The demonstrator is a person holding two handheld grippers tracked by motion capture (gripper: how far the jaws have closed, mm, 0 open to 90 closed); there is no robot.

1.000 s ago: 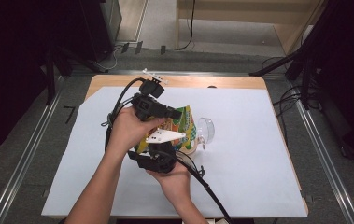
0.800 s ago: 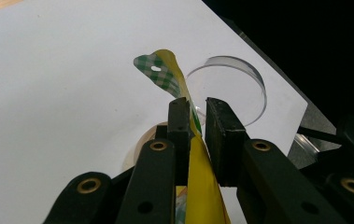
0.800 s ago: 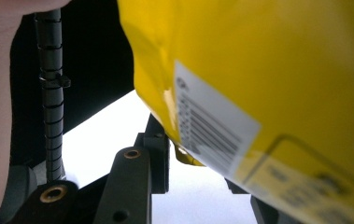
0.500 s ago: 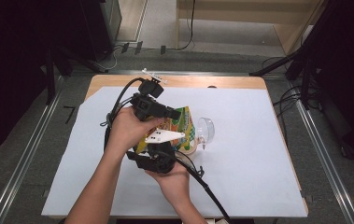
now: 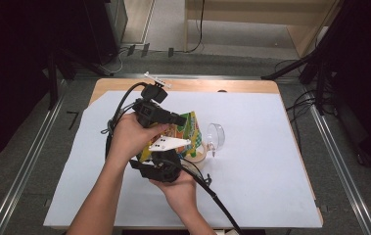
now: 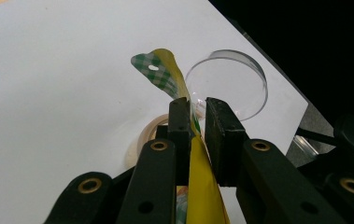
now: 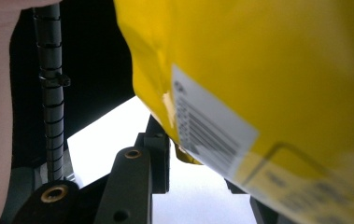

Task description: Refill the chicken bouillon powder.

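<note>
A yellow snack bag (image 5: 187, 128) with a green checked top is held above the white sheet between both grippers. My left gripper (image 5: 179, 120) comes in from the upper left. In the left gripper view its jaws (image 6: 197, 105) are shut on the bag's thin top edge (image 6: 191, 126), and the checked corner (image 6: 158, 70) with its hang hole sticks up past them. My right gripper (image 5: 169, 155) holds the bag from the near side. In the right gripper view the bag's back (image 7: 268, 84), with a white barcode label, lies between that gripper's jaws (image 7: 198, 158); the right jaw is hidden.
A clear plastic bowl (image 5: 216, 136) lies on its side just right of the bag, seen also in the left gripper view (image 6: 233, 81). A beige tape ring (image 5: 200, 155) lies under the bag. The white sheet (image 5: 271, 161) covers the wooden table (image 5: 251, 86). Cables trail from both grippers.
</note>
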